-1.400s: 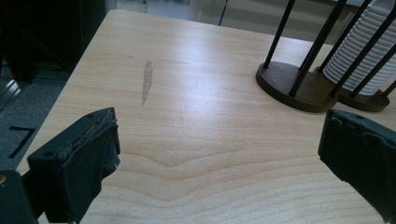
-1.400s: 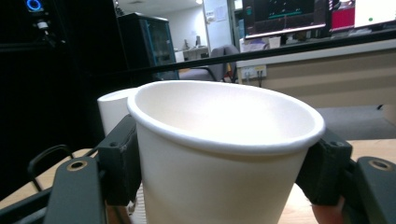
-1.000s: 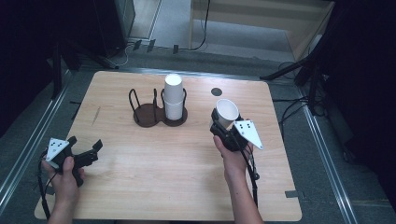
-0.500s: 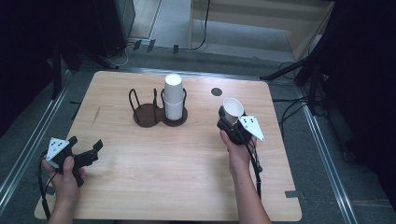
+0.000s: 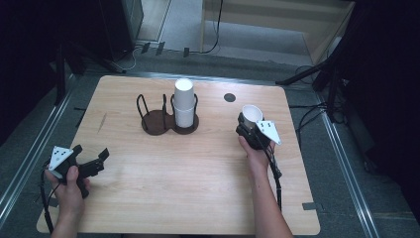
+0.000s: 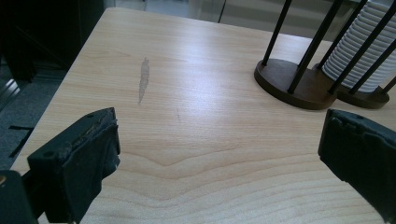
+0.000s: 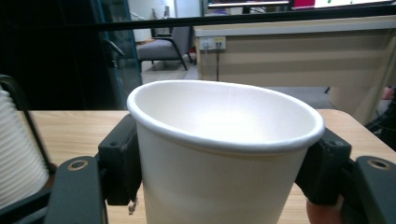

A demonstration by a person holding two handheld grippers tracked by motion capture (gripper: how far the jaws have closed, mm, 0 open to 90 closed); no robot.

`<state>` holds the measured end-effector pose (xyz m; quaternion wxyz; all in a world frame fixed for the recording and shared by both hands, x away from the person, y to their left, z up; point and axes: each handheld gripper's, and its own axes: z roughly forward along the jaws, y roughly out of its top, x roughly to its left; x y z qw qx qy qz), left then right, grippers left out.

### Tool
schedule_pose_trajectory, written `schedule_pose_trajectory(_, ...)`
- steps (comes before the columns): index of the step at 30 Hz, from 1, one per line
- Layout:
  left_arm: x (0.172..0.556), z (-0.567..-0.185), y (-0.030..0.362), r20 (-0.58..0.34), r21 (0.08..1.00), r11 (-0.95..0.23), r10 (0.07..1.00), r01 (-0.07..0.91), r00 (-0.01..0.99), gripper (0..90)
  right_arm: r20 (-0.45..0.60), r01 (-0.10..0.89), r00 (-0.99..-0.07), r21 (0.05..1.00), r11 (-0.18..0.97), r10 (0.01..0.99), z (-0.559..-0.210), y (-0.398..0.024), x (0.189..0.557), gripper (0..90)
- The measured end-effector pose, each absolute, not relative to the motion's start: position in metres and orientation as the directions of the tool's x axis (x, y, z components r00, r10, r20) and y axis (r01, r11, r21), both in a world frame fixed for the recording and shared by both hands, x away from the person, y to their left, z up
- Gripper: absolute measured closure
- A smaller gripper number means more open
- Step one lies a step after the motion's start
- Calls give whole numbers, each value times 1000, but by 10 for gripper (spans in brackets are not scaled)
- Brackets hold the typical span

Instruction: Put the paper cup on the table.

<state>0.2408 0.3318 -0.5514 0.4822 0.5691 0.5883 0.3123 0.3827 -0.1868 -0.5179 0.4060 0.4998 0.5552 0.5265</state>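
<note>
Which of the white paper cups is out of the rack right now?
The single white paper cup clamped upright in the right gripper, at the table's right side. The other cups sit nested as a stack in the dark wooden rack.

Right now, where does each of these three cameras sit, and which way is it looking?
High view: above the table's near side, looking down on both hands, left gripper and right gripper.
Left gripper view: rides that gripper, facing the dark cup rack past open jaws.
Right gripper view: rides its gripper, jaws clamping a paper cup.
All share the white cup stack.
</note>
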Motion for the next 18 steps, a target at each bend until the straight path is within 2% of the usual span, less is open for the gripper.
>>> schedule_pose_trajectory(4, 241, -551, 332, -212, 916, 155, 970, 370, 118, 0, 72, 131, -144, 990, -53, 987, -526, -192, 390, 283)
schedule_pose_trajectory(18, 242, -552, 331, -217, 914, 151, 966, 376, 138, 0, 59, 192, -137, 981, -32, 989, -531, -192, 406, 268)
